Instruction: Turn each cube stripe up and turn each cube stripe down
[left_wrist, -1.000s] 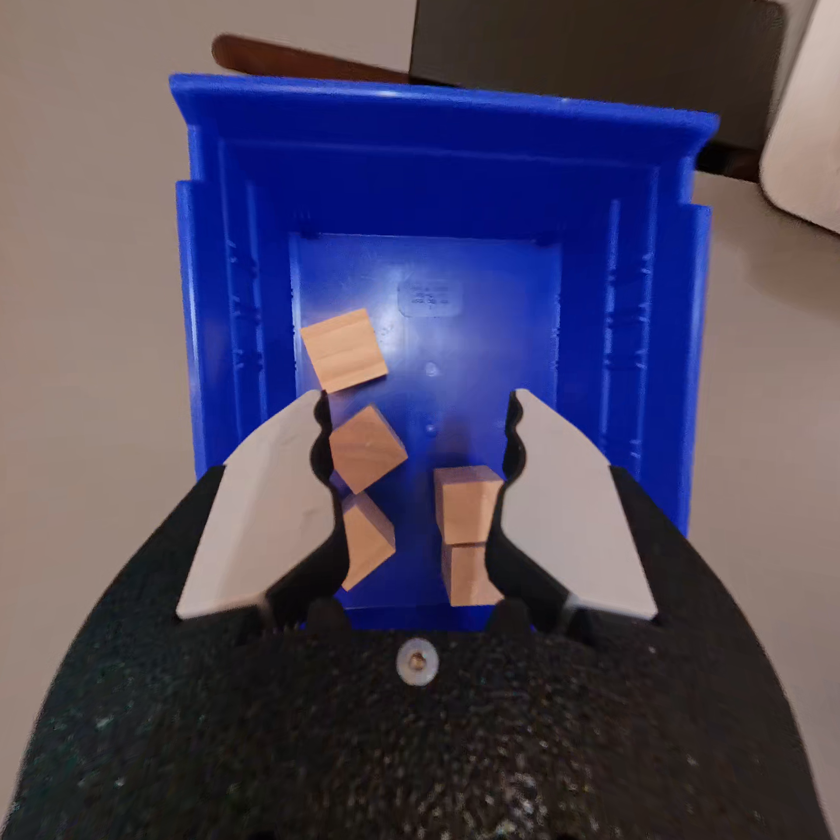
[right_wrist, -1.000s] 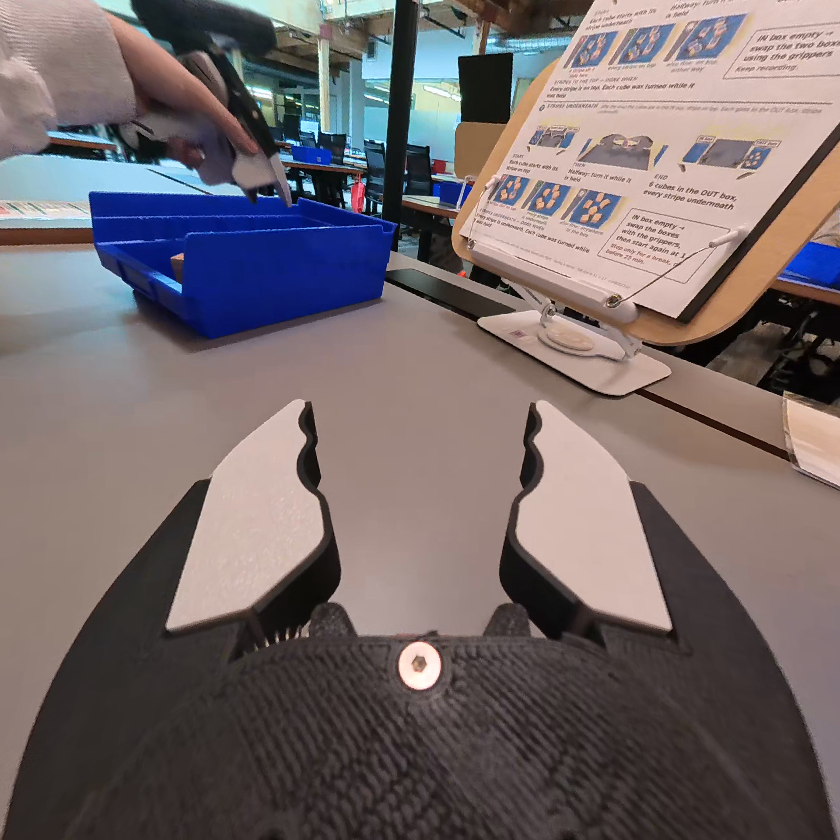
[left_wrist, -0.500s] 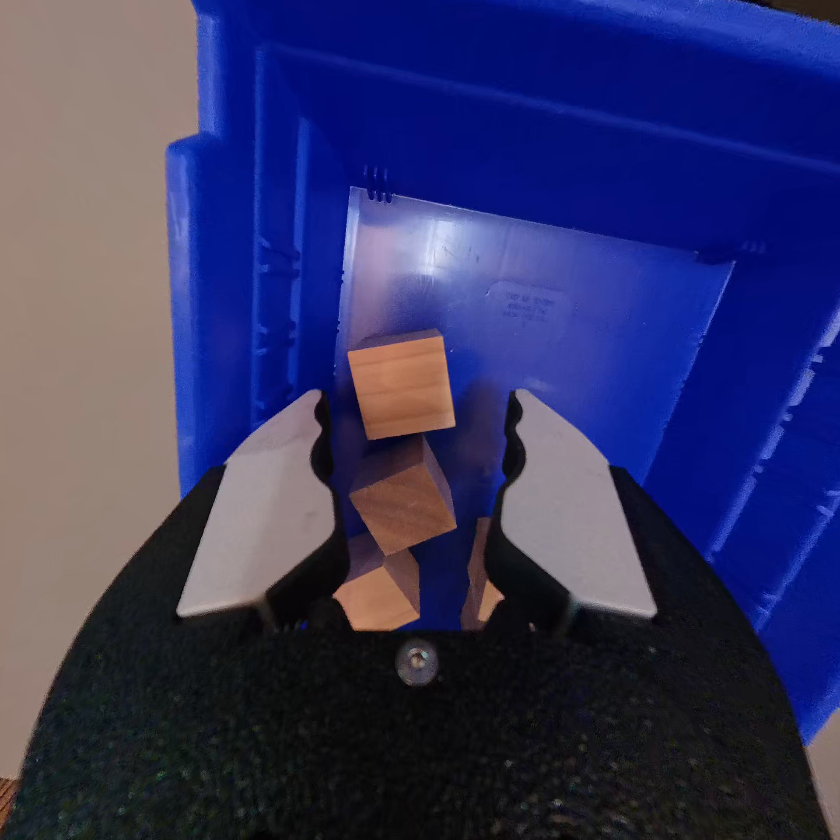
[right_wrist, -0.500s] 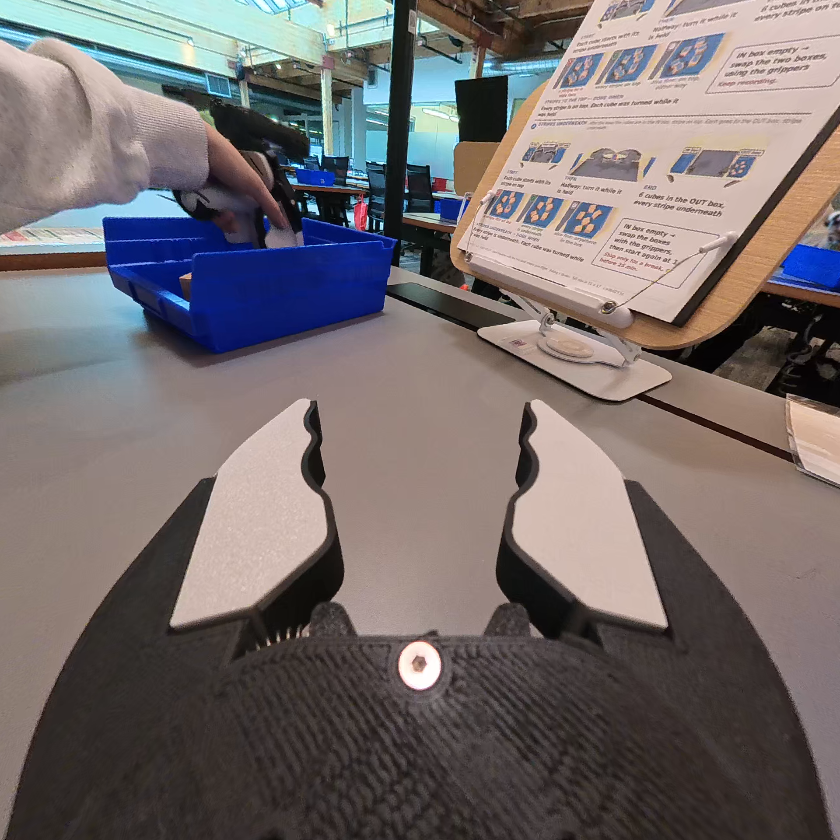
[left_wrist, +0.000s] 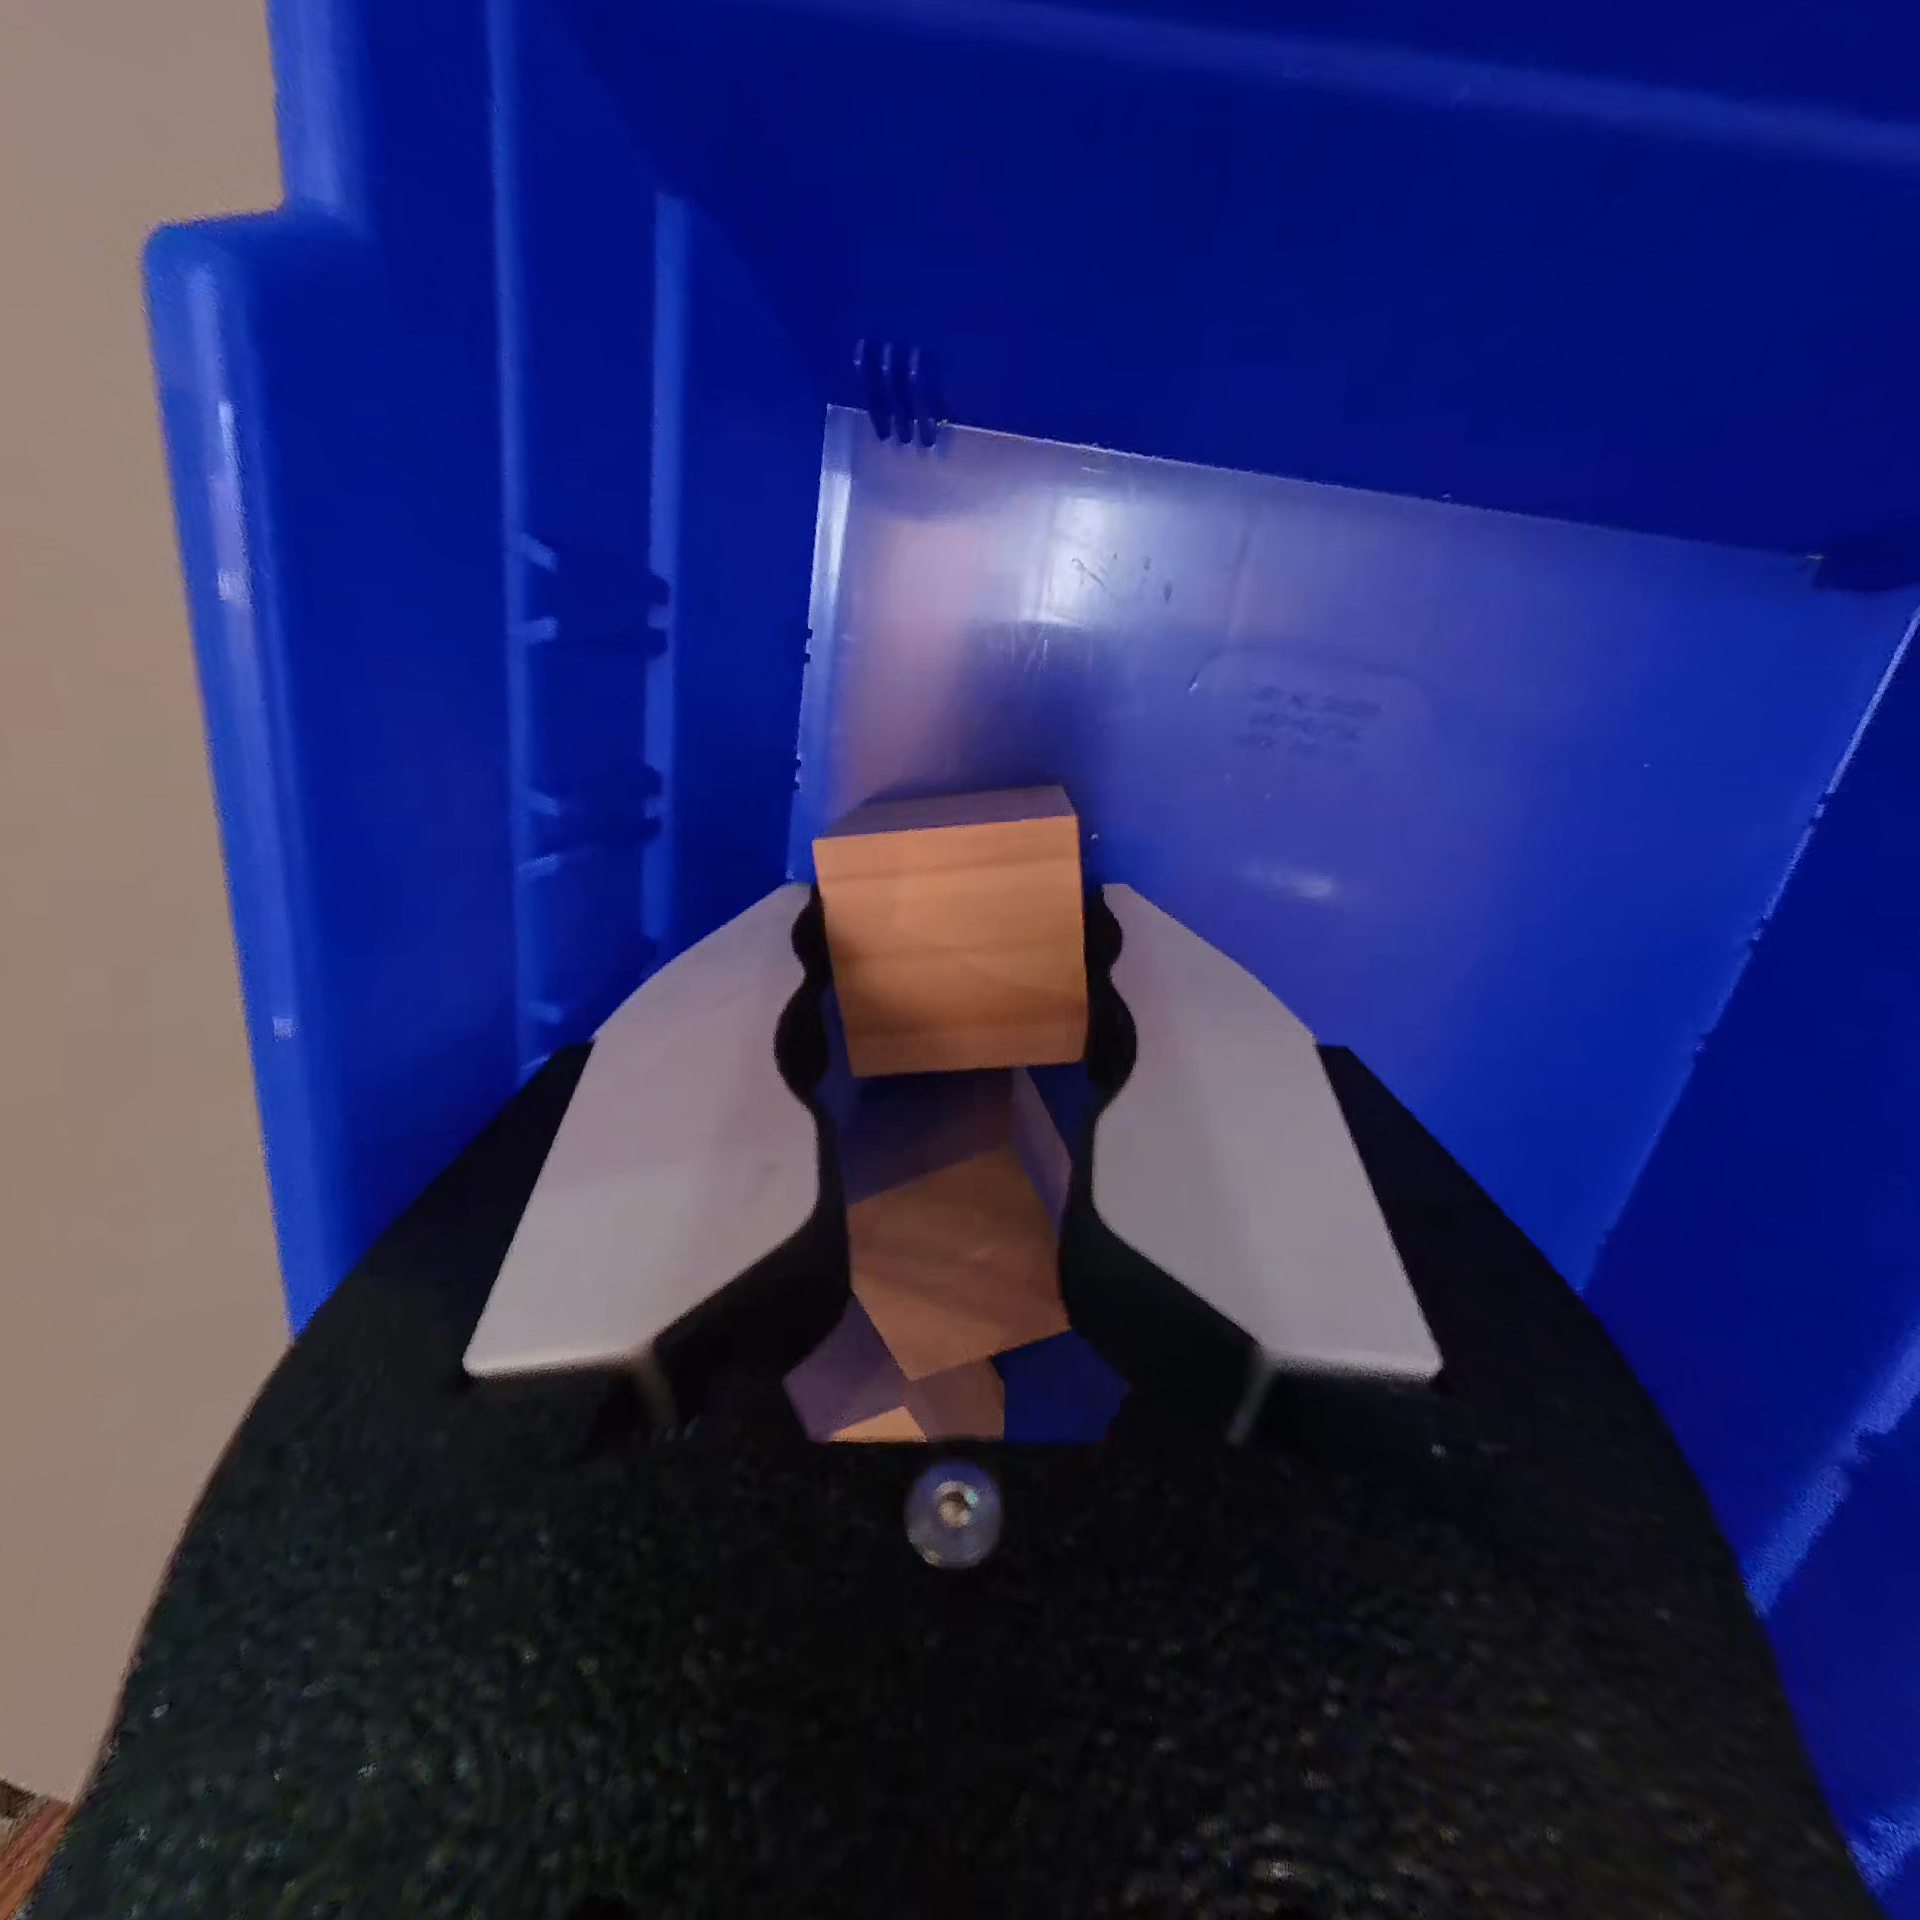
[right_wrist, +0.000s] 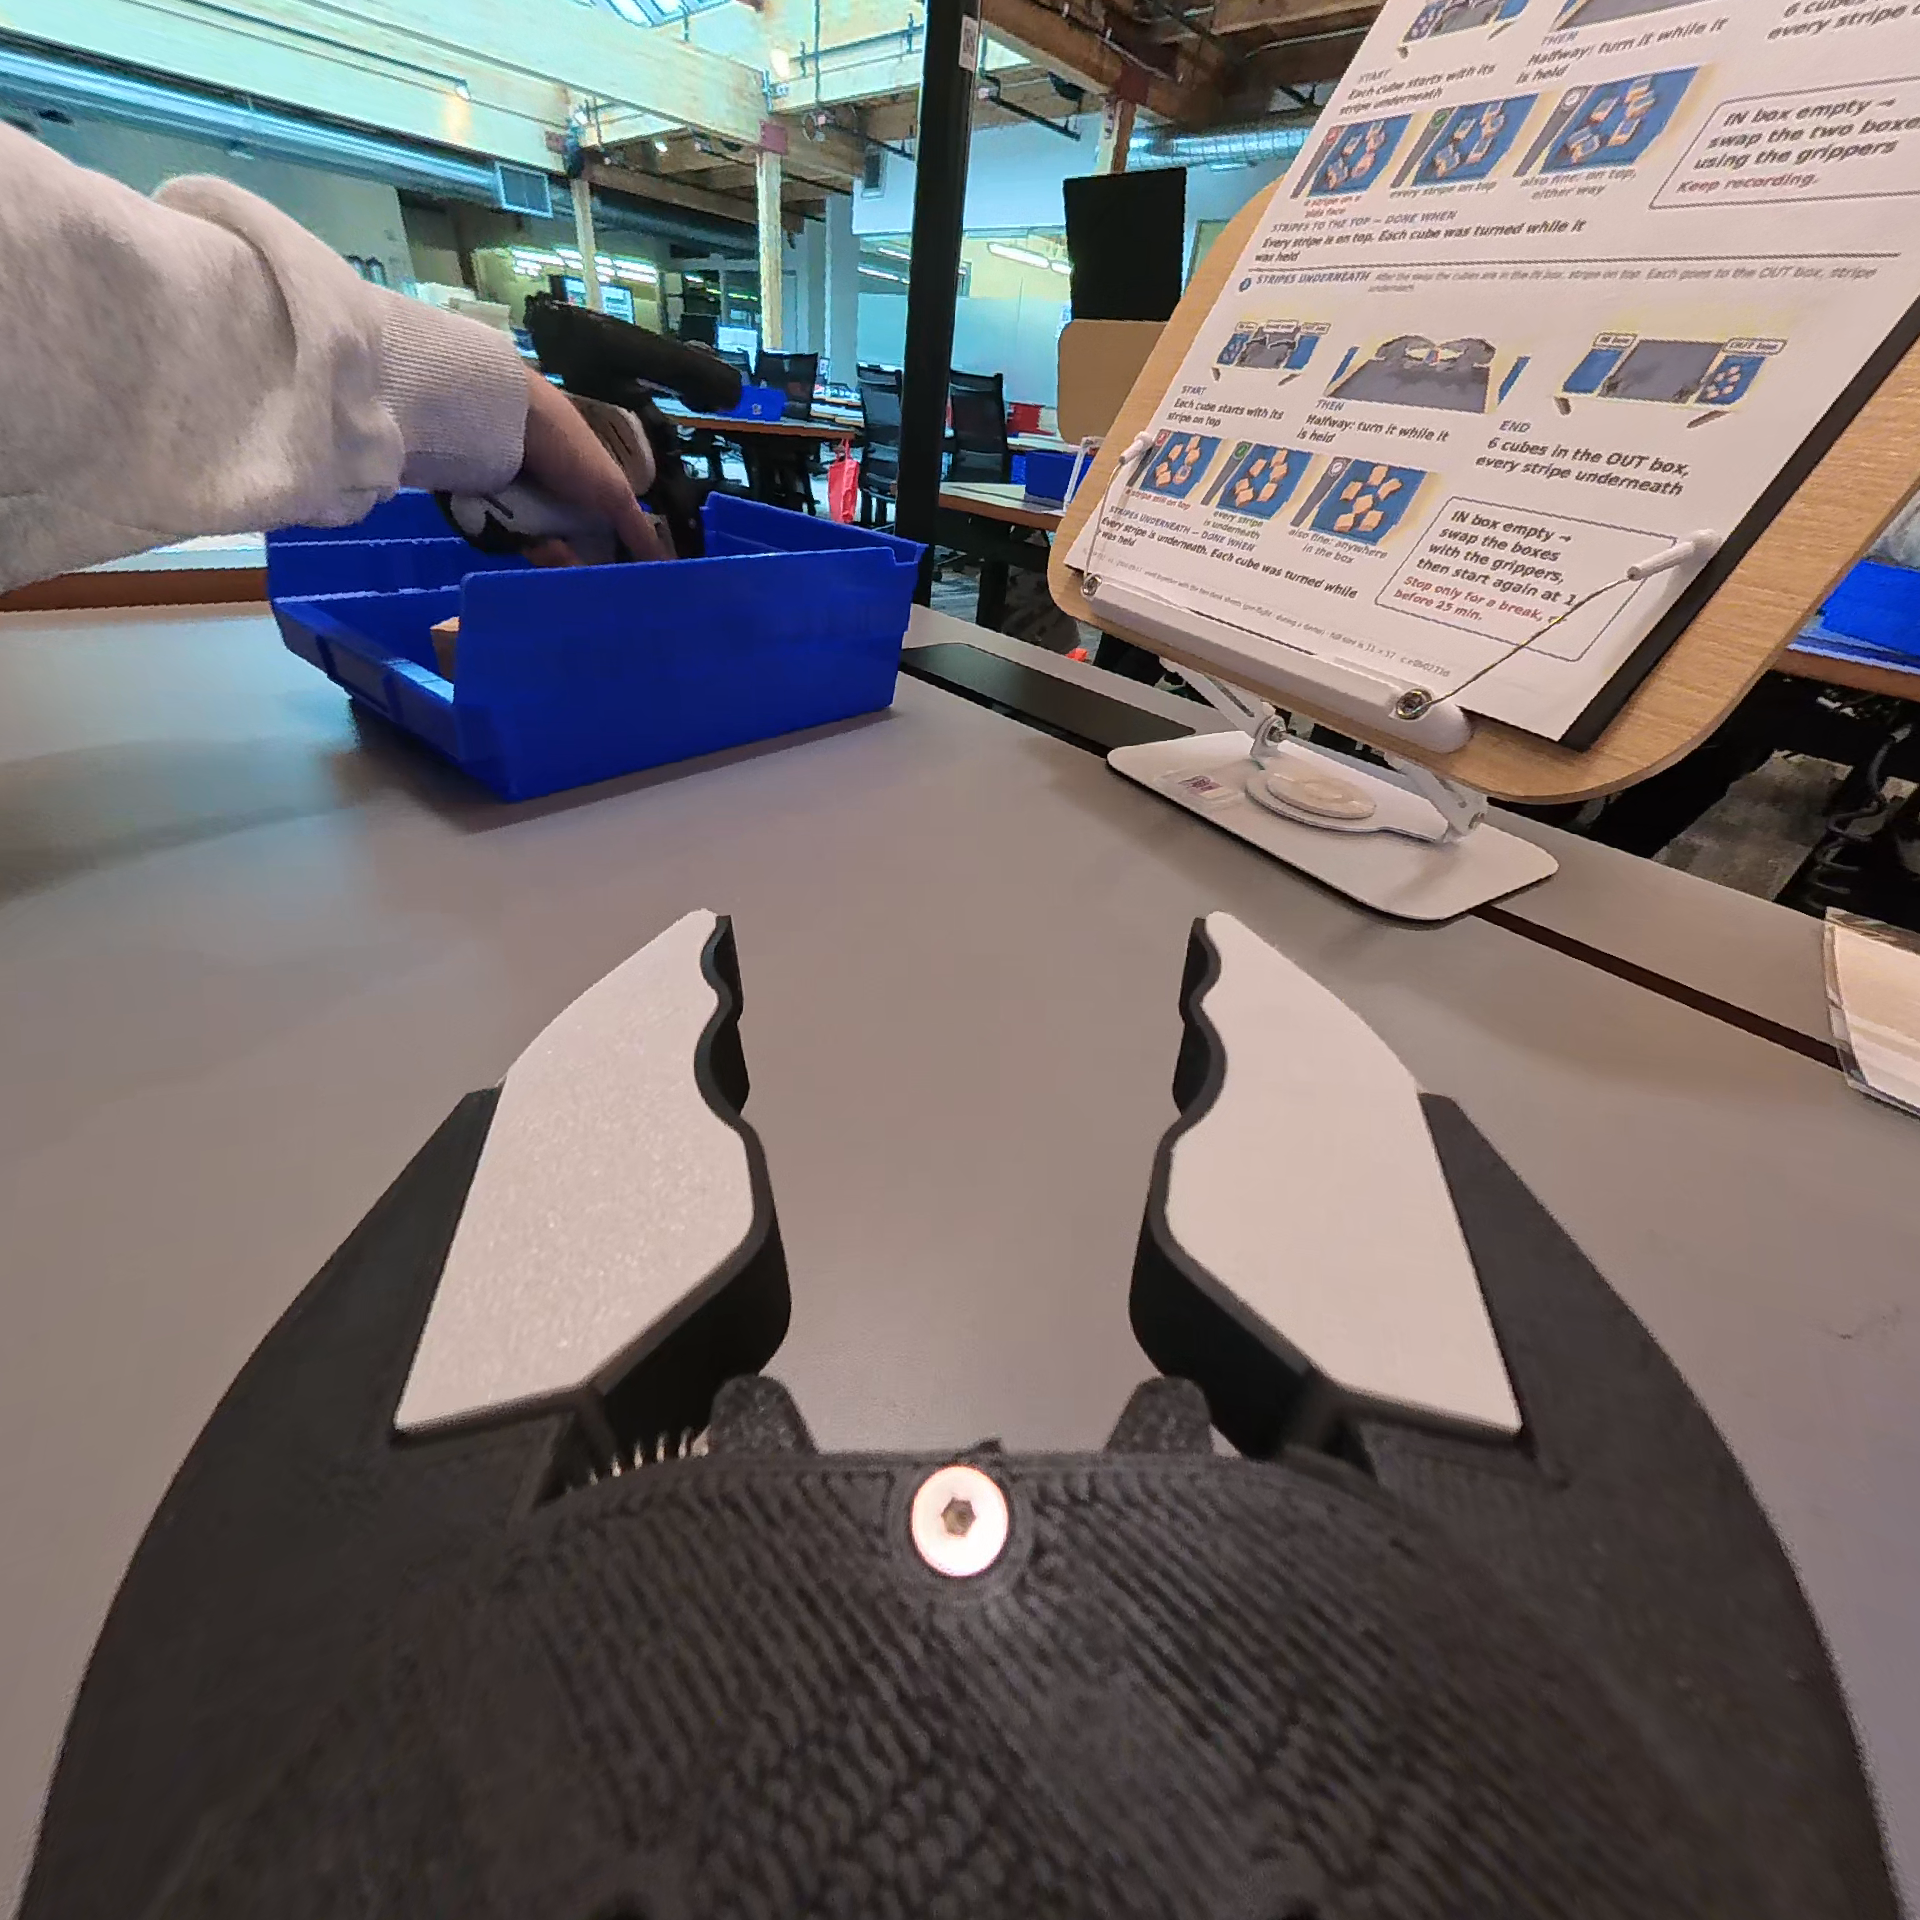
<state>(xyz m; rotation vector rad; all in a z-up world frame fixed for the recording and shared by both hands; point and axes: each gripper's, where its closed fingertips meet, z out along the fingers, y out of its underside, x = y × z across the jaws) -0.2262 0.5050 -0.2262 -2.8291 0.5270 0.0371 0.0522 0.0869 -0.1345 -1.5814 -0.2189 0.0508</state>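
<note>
In the left wrist view my left gripper (left_wrist: 954, 914) is down inside the blue bin (left_wrist: 416, 623). Its pads press on both sides of a plain wooden cube (left_wrist: 951, 945); no stripe shows on the faces I see. Two more wooden cubes (left_wrist: 956, 1278) (left_wrist: 894, 1403) lie on the bin floor below it, between the fingers' bases. In the right wrist view my right gripper (right_wrist: 956, 935) is open and empty over the grey table (right_wrist: 935, 831). The bin (right_wrist: 675, 665) stands at the far left there, with a hand (right_wrist: 571, 457) holding the left gripper inside it.
A wooden stand with an instruction sheet (right_wrist: 1455, 416) stands at the right on a white base (right_wrist: 1330, 821). A dark seam (right_wrist: 1662, 987) runs across the table. A clear sleeve (right_wrist: 1870, 1008) lies at the right edge. Another cube (right_wrist: 445, 644) shows at the bin's open end.
My left gripper went deeper into the bin, moved onto the farthest cube and its fingers came together on its sides. The right gripper stayed open and barely moved.
</note>
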